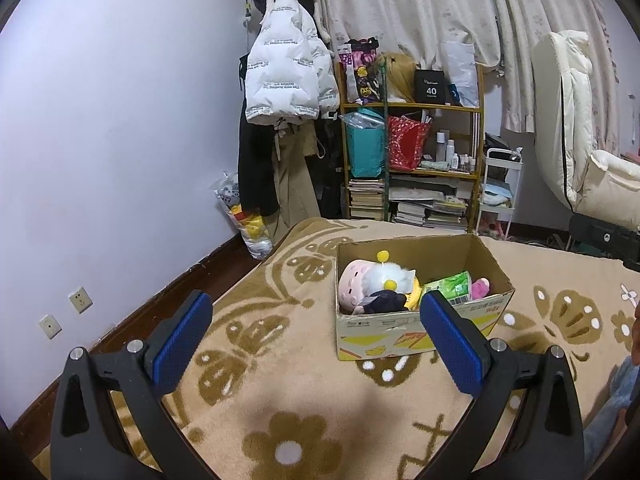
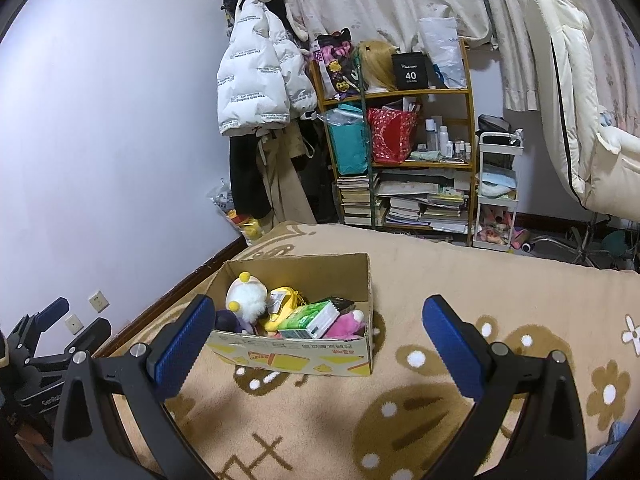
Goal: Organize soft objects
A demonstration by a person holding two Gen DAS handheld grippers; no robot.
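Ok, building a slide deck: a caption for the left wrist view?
Open left gripper hovering before a cardboard box of plush toys on a patterned blanket.

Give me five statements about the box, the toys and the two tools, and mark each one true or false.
1. The cardboard box sits on the patterned blanket. True.
2. The left tool grips a plush toy. False: its jaws are open and empty.
3. A green tissue pack lies inside the box. True.
4. The box is empty. False: it holds a white plush, a pink plush and more.
5. The right tool is open and holds nothing. True.
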